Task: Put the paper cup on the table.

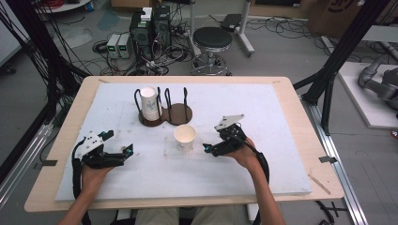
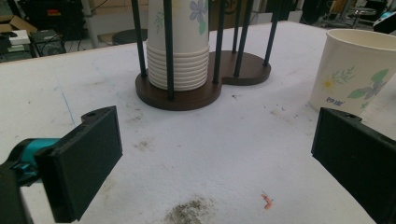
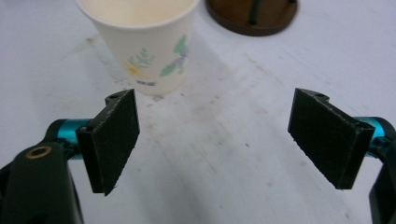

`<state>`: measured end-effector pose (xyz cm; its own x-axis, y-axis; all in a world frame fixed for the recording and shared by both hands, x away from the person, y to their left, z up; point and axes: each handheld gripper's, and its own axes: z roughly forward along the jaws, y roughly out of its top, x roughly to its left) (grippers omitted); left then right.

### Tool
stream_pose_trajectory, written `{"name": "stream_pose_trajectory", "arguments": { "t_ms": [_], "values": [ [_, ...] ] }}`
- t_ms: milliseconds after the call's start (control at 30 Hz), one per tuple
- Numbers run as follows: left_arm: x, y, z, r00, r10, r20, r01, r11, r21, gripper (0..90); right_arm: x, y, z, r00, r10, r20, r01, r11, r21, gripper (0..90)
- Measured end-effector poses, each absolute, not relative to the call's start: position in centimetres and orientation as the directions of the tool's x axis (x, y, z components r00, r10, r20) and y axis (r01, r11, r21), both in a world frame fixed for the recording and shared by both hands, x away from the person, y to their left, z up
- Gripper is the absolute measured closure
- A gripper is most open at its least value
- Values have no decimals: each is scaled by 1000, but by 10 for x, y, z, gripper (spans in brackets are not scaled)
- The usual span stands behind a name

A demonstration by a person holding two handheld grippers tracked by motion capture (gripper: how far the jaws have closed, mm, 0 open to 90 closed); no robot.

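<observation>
A single paper cup (image 1: 185, 137) is stood upright on the surface (image 1: 281, 122), just beside the right gripper (image 1: 210, 149), whose jaws are spread wide for a grasp. The left gripper (image 1: 123, 147) is likewise held open, empty.

Overhead view; two close tool views

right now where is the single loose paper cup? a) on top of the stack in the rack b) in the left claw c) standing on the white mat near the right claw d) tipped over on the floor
c: the loose cup stands upright on the white mat, just ahead of the open right claw and apart from it.
</observation>
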<state>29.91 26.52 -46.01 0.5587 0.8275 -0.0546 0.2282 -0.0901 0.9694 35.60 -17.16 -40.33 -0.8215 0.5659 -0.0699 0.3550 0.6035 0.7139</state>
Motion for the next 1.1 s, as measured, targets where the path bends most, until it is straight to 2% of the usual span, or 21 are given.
{"name": "stream_pose_trajectory", "arguments": {
  "t_ms": [267,600,1100],
  "values": [
    [299,265,-460,556,829,-51,225,-92,970,17,344,-198,-415,-750,658,-63,368,494,788,170],
    [299,266,-460,549,834,-59,225,-80,971,17,333,-216,-428,-678,733,-58,336,379,862,171],
    [298,266,-461,548,835,-58,216,-73,974,17,322,-245,-435,-585,810,-24,311,251,916,171]
  ]
}}
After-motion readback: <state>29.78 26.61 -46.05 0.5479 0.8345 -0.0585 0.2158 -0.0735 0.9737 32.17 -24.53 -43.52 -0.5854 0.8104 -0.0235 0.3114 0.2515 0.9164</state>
